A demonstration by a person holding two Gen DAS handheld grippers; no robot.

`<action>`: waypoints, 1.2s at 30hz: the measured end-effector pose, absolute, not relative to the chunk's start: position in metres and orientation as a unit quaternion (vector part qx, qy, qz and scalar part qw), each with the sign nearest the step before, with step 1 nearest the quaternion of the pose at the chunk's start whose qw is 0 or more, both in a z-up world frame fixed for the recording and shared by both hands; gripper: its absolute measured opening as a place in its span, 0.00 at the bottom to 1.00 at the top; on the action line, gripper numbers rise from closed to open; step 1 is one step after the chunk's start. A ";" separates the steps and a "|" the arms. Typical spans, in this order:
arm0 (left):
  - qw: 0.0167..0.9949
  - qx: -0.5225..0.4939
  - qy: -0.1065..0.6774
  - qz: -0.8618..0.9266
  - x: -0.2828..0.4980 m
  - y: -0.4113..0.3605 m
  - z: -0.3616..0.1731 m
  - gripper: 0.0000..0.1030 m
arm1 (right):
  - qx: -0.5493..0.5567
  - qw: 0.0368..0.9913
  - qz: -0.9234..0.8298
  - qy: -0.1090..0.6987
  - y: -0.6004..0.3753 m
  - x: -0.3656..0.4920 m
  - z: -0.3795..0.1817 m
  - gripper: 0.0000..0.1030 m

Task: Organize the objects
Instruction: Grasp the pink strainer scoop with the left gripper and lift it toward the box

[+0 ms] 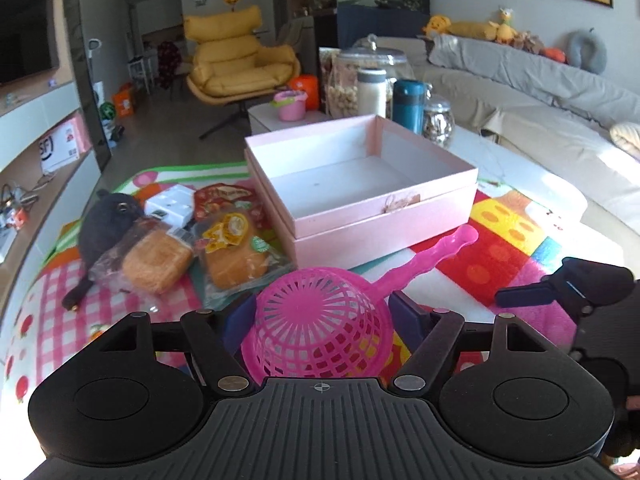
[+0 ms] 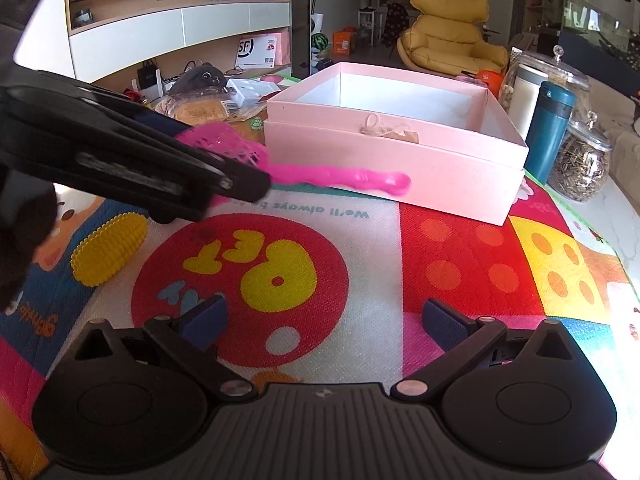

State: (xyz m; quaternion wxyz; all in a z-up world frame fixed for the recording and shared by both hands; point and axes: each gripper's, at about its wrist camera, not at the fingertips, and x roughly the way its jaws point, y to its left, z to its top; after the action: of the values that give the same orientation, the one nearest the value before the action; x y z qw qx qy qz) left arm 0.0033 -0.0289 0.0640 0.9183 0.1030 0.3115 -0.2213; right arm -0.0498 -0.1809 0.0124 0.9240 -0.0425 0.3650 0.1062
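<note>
the left gripper [image 1: 320,316] is clamping the pink strainer [image 1: 320,324]; next, lifting it into the pink box [image 1: 384,216]; the right gripper [image 2: 324,320] is hanging open, empty.

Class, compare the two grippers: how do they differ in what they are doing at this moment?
The left gripper has the pink strainer between its fingers; the right gripper has nothing between its open fingers. The left sits next to the pink box; the right is over bare play mat. Both have blue pads.

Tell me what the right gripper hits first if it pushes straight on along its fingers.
Most likely the colourful play mat: the right gripper is open, empty and pointing down at it. The pink box lies farther on.
</note>
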 end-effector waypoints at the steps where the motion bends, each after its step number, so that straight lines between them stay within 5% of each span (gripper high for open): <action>1: 0.924 0.095 0.308 -0.206 -0.007 -0.018 0.069 0.76 | -0.041 0.922 0.107 0.369 -0.181 -0.048 0.013 1.00; 10: 0.940 0.022 0.324 -0.107 -0.032 0.062 0.080 0.76 | -0.038 0.909 0.131 0.394 -0.168 -0.043 0.020 1.00; 16: 0.949 0.007 0.306 -0.080 -0.034 0.083 0.091 0.76 | -0.034 0.910 0.233 0.340 -0.116 -0.060 0.037 1.00; 21: 0.949 0.006 0.306 -0.076 -0.039 0.085 0.091 0.76 | -0.072 0.904 0.261 0.332 -0.070 -0.050 0.039 0.80; 23: 0.948 0.009 0.308 -0.078 -0.040 0.082 0.091 0.76 | -0.082 0.896 0.255 0.353 -0.064 -0.042 0.035 0.55; 24: 0.948 0.012 0.309 -0.081 -0.040 0.080 0.091 0.76 | -0.080 0.893 0.255 0.361 -0.066 -0.041 0.033 0.51; 36: 0.942 0.047 0.287 -0.167 -0.003 -0.019 0.117 0.76 | -0.076 0.935 0.205 0.281 -0.160 -0.081 0.075 0.50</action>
State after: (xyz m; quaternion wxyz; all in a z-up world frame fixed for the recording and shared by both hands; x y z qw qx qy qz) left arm -0.0031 -0.0185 0.1165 0.9419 0.0472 0.2874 -0.1675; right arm -0.0810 -0.1595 0.0750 0.9346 -0.0757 0.2808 0.2047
